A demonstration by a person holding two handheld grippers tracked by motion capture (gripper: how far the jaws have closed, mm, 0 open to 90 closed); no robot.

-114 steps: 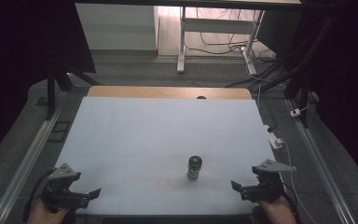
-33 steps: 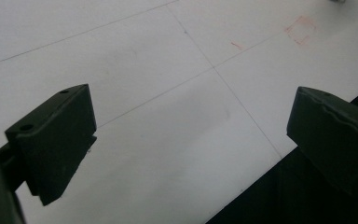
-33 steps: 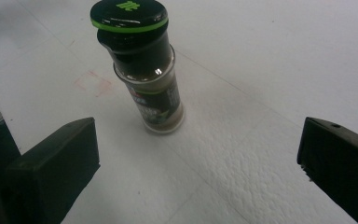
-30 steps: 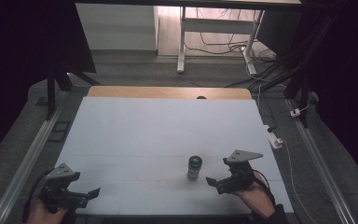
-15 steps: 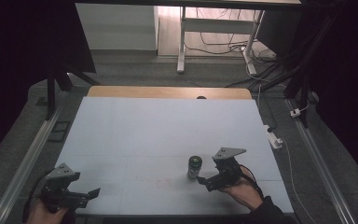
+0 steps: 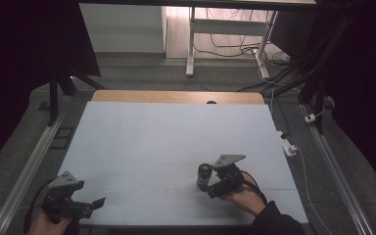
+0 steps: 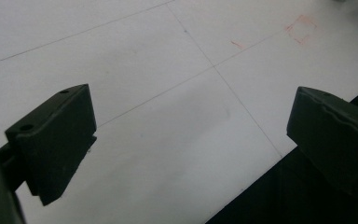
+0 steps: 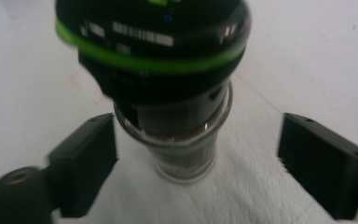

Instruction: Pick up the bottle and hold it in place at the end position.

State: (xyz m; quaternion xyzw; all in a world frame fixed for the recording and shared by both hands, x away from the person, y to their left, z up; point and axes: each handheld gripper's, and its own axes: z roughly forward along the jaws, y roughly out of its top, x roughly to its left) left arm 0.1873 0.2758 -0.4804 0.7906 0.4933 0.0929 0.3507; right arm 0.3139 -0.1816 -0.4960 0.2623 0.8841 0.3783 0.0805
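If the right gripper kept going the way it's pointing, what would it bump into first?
Most likely the can. It stands upright between the right gripper's jaws, which have just been closing and do not seem to press it yet. In the high view the can stands right at the gripper's tip.

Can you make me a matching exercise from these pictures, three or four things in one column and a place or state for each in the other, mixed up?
Things:
1. left gripper
2. right gripper
3. jar
4. white table

Places or states:
A. stands upright, dark with a green ring
B. jaws wide over bare surface at the near left corner
C. bears everything, marked with thin lines
D. jaws just closing either side of the jar, a gap showing at one jaw

Pairs: 1-B, 2-D, 3-A, 4-C
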